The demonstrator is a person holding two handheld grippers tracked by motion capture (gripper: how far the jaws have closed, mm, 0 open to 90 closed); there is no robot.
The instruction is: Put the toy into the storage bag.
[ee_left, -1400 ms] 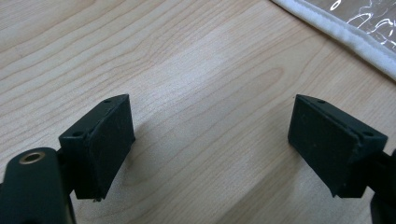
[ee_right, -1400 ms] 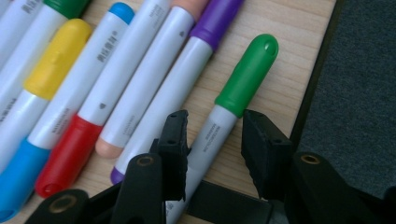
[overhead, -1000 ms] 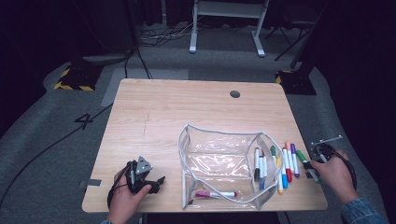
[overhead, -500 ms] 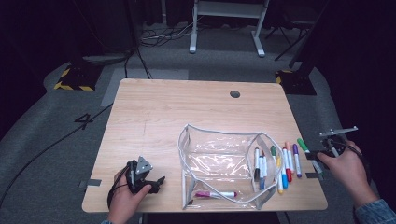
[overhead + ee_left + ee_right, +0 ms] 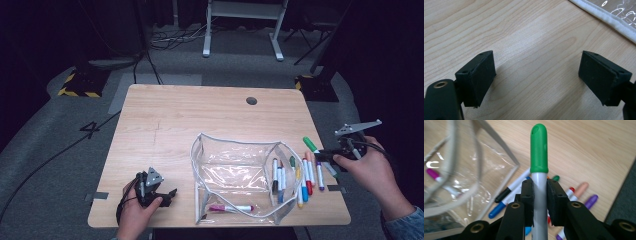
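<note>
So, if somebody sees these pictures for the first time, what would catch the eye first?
Probably the green-capped marker, clamped upright in the right gripper above the table's right edge. Next, the clear pouch standing open at the table's middle front, with a row of coloured markers lying beside it. The left gripper rests open on bare wood.

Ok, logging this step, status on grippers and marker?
Right gripper shut on green marker, lifted. Left gripper open on table. Pouch mouth unobstructed.

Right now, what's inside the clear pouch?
One magenta-capped marker lies on the floor of the clear pouch. Other markers show at its right side; its wall blurs whether the nearest are inside.
</note>
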